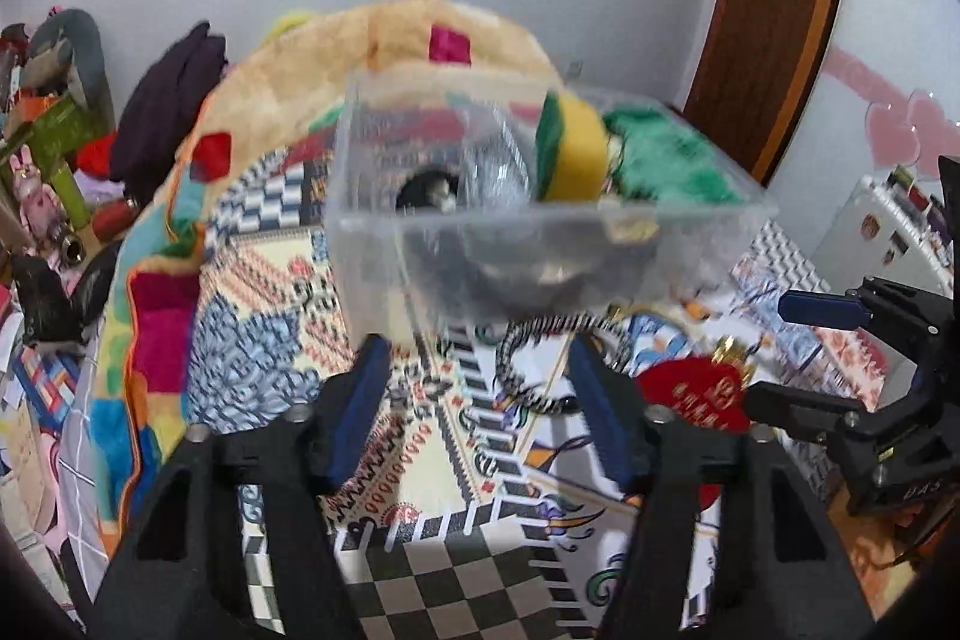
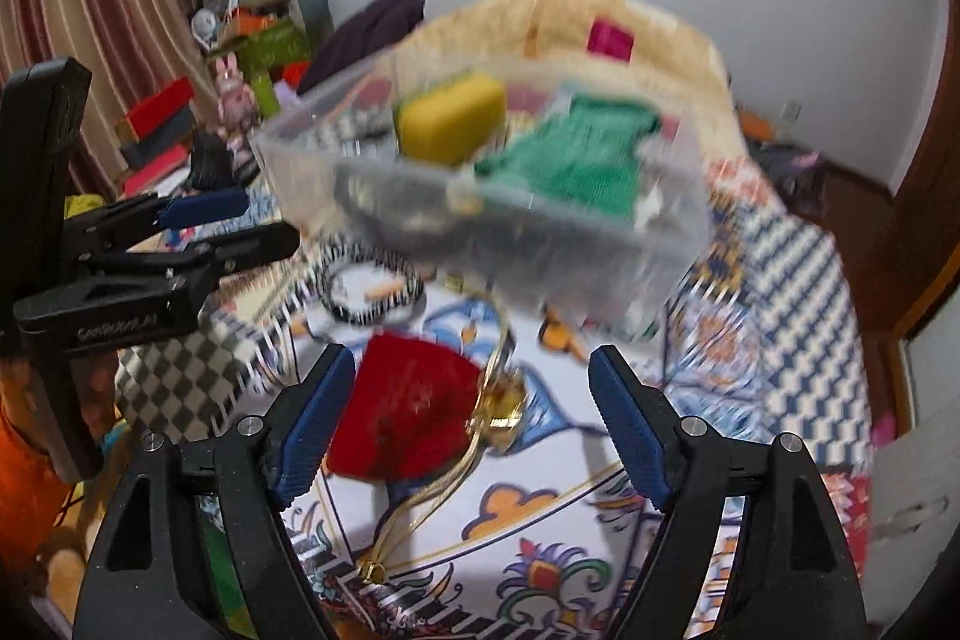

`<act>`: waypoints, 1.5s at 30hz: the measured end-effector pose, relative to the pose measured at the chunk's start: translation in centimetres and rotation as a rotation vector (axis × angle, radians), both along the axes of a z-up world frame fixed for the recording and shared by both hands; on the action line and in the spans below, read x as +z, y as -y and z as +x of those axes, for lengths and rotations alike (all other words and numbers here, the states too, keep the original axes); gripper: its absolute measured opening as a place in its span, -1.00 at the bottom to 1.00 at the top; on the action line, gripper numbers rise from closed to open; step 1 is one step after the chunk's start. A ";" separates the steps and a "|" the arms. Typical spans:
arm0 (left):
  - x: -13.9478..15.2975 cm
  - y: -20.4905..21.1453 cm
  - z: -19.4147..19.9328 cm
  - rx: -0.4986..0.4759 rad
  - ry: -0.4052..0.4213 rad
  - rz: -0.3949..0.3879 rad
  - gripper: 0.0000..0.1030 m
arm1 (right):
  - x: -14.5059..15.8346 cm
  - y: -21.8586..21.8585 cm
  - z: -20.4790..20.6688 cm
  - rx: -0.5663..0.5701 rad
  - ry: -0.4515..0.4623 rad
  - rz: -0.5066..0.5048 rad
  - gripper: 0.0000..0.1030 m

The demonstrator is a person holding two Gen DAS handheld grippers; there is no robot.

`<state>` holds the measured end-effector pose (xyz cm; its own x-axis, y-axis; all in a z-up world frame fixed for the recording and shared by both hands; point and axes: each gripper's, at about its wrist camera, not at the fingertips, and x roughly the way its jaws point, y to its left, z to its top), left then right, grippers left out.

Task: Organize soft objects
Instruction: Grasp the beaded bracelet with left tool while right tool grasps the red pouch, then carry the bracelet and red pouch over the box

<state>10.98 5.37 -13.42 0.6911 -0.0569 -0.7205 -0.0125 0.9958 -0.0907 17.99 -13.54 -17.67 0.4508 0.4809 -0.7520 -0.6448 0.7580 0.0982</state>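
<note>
The left gripper (image 1: 480,394) is spread wide with nothing between its blue pads (image 1: 357,406), poised over the patterned bedspread (image 1: 420,472) just short of a clear plastic bin (image 1: 480,232). The right gripper (image 2: 471,418) is likewise open and empty, its pads framing a red drawstring pouch (image 2: 408,418) with a gold cord (image 2: 498,340) lying on the bedspread below it. Between the pouch and the bin rests a black-and-white striped hair band (image 2: 369,292). The bin, blurred in both views, sits ahead on the bed and holds a yellow sponge with a green scouring side (image 2: 450,118) beside a green knitted cloth (image 2: 570,160). Behind it lies a tan plush blanket (image 1: 336,58) with coloured patches.
</note>
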 end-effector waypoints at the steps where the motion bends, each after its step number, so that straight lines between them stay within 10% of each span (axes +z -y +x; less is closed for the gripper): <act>1: -0.5 0.0 0.2 -0.002 -0.017 -0.005 0.00 | -0.6 -0.3 0.2 0.003 -0.016 -0.009 0.47; 11: -2.3 0.2 2.2 -0.019 -0.098 -0.014 -0.30 | -2.2 -1.4 0.3 0.037 -0.099 -0.039 -0.06; 16: -2.4 0.7 2.7 -0.037 -0.104 -0.009 -0.82 | -2.1 -1.5 0.0 0.043 -0.086 -0.036 -0.42; 45: 7.0 -0.3 -0.4 0.019 0.222 0.010 -0.91 | 8.7 2.2 0.8 -0.060 0.220 0.189 -0.50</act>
